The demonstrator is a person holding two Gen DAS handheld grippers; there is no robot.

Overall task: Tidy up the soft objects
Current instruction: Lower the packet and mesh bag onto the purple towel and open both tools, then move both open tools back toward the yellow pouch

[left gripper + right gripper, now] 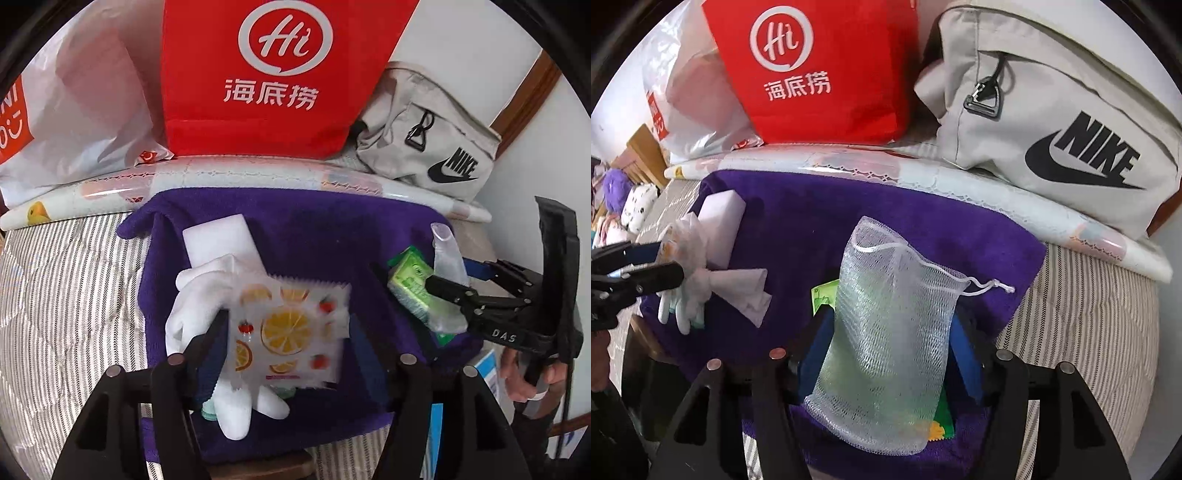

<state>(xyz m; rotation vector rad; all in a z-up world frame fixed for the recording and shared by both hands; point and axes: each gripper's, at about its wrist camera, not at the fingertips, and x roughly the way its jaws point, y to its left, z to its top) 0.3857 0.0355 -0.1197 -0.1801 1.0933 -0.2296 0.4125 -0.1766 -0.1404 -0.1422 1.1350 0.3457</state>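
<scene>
A purple towel (295, 229) lies on the striped bed. My left gripper (284, 332) is shut on a fruit-printed wipes packet (288, 328), above a white glove (192, 317) and a white sponge block (218, 240). My right gripper (886, 354) is shut on a white mesh drawstring pouch (890, 332) held upright over the towel (849, 221); a green packet (823, 291) shows behind it. In the left wrist view the right gripper (443, 291) holds the pouch (448, 258) beside the green packet (410, 280). The left gripper (661, 262) shows at the left of the right wrist view.
A red Haidilao bag (273, 74), a white plastic shopping bag (74, 103) and a beige Nike pouch (436, 129) stand behind the towel on a rolled patterned mat (258, 173). Striped bedding (66, 295) spreads left and right. Plush toys (624, 199) sit far left.
</scene>
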